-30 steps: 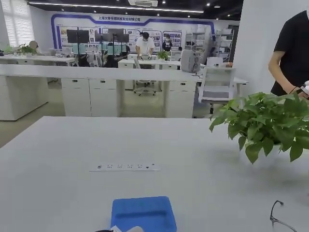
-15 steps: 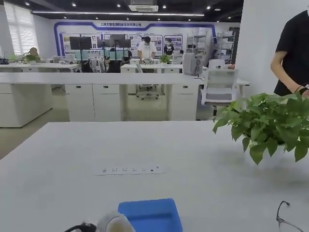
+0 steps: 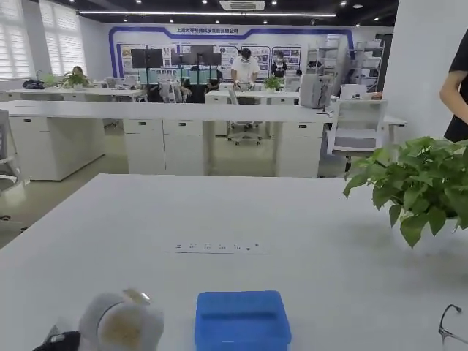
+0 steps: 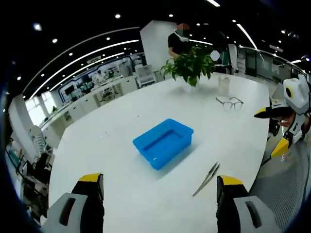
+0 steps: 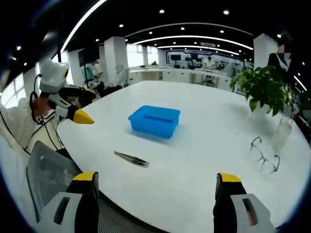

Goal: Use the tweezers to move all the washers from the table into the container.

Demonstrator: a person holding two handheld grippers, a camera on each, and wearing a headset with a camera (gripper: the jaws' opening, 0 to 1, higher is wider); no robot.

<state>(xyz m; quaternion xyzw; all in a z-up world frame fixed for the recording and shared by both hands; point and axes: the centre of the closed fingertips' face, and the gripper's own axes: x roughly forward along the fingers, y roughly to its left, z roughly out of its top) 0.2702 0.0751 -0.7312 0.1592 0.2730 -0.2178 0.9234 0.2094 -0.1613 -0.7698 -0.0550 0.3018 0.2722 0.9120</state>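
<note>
Tweezers [image 5: 132, 158] lie flat on the tabletop [image 5: 204, 145] near the blue container [image 5: 154, 120], not held. Left gripper [image 4: 159, 182] and right gripper [image 5: 156, 178] jaws are spread wide, empty. Risk: the thin tweezers skid away under an off-centre pinch. Washers too small to make out.

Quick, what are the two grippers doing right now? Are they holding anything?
Left gripper: open, holding nothing.
Right gripper: open, holding nothing.
</note>
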